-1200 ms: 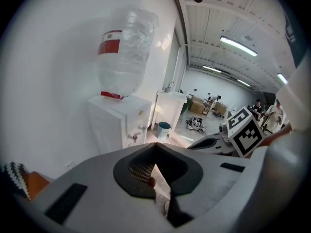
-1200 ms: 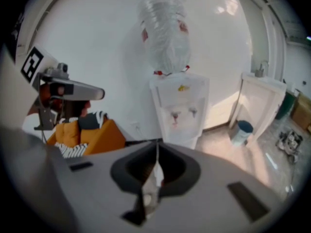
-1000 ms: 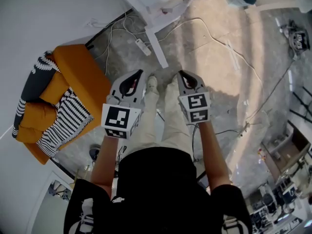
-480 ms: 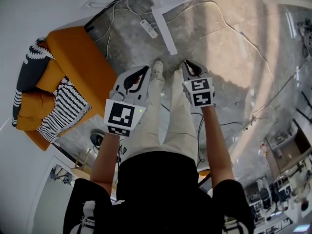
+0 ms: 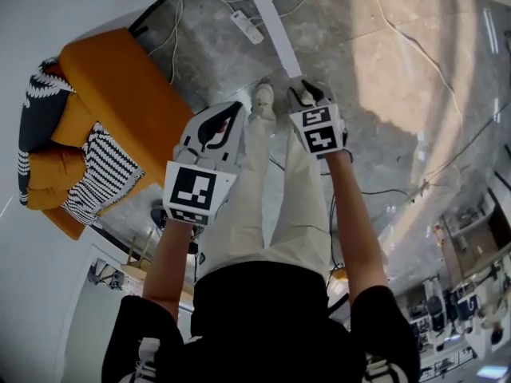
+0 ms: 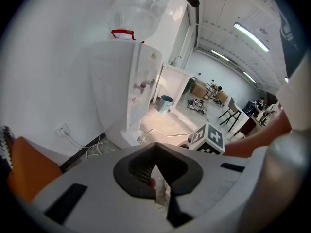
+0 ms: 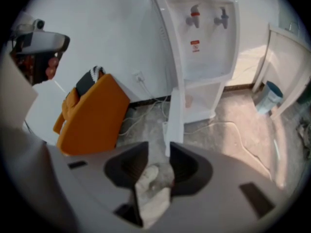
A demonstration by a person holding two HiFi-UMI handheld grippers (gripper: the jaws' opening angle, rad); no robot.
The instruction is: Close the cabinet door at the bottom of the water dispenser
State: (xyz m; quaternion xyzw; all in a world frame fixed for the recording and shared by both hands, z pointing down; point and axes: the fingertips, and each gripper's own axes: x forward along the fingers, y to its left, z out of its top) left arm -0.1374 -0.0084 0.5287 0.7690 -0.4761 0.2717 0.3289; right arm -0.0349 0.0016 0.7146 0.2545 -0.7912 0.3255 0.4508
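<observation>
Since the open white flat-panel cabinet door [image 7: 174, 115] stands just ahead, the right gripper [image 7: 159, 152] has just been opening its empty jaws, likely to push it; the left gripper [image 6: 156, 154] is clenched on nothing.

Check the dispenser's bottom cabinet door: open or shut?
Open: the cabinet door stands swung out from the water dispenser, its compartment exposed.
</observation>
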